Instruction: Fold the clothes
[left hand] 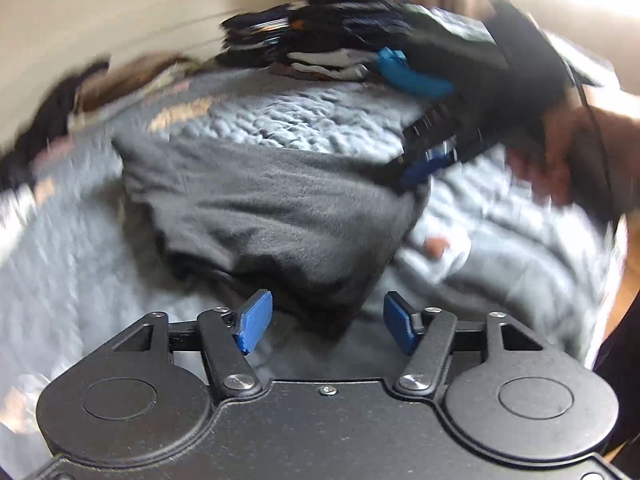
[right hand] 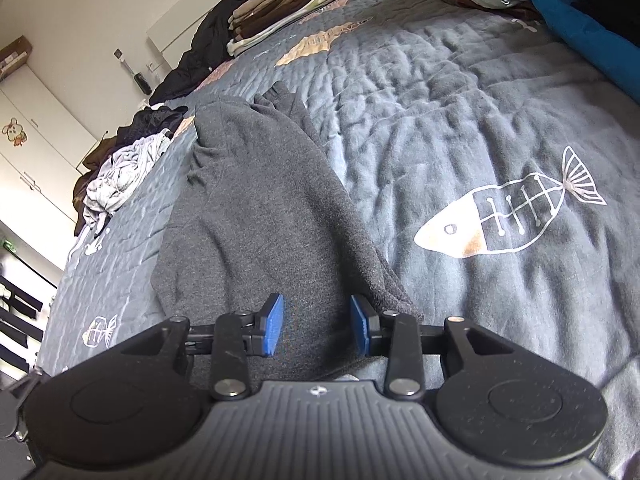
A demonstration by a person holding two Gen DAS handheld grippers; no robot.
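Right wrist view: right gripper (right hand: 316, 326) fingers apart, empty, just above near edge of grey sweater (right hand: 260, 216) lying on bed quilt (right hand: 460, 128). Left gripper (left hand: 326, 322) fingers wide, empty; sweater just ahead. Clothes stacks (right hand: 280, 4) beyond fingers.

Left tool (left hand: 328, 322) and right tool (right hand: 316, 324), jaws apart, empty.

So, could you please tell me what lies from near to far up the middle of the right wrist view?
Right claw, open → dark grey garment lying on the fish-print quilt → stack of folded brown and cream clothes at the far edge.
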